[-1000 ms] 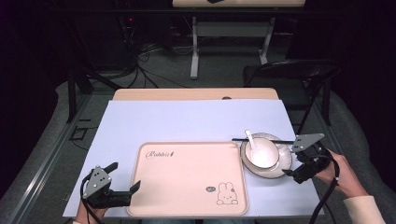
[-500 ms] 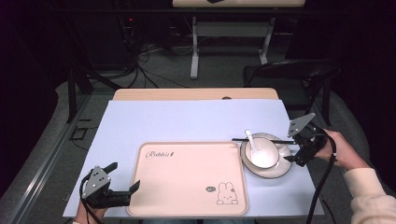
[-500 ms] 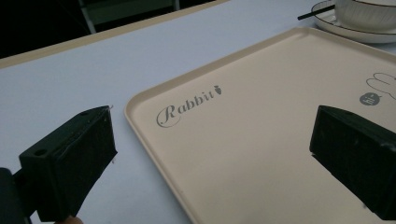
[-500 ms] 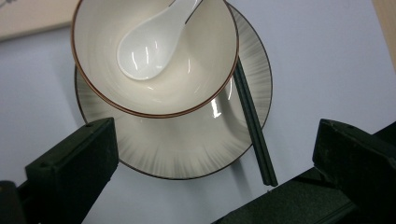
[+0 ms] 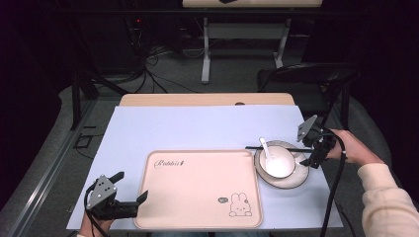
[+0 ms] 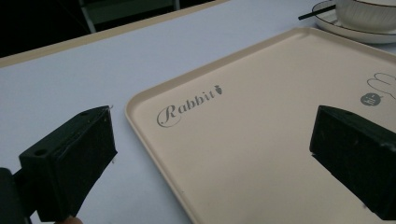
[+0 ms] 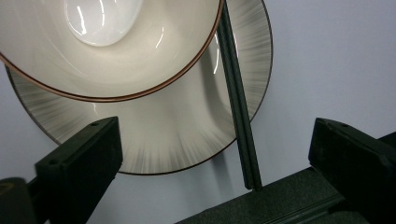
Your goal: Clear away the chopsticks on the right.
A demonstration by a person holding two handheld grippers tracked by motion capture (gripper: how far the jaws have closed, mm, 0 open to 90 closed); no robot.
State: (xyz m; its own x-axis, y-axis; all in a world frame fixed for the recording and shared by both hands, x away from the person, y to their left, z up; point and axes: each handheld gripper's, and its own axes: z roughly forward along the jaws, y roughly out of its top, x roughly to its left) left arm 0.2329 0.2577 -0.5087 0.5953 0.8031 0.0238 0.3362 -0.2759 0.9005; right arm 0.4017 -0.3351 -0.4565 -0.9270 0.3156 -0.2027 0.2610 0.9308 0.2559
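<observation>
Reaching for the black chopsticks (image 5: 276,148) lying across the plate (image 5: 296,178), at 3 o'clock of the tray (image 5: 197,217).

Right gripper (image 5: 310,152) hangs spread above their near ends; it should centre both sticks between the jaws, then close squarely. Left gripper (image 5: 129,193) rests released at the tray's 8 o'clock corner. A bowl (image 5: 281,165) holds a spoon (image 5: 267,148). Tray lettering reads "Rabbit".

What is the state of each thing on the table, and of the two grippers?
Tray: flat on the table, nothing on it.
Plate: right of the tray, carries the bowl.
Bowl: upright, with a spoon inside.
Spoon: leaning in the bowl.
Chopsticks: lying across the plate's far rim.
Left gripper: open, at the tray's near left corner.
Right gripper: open, above the chopsticks' right end.
</observation>
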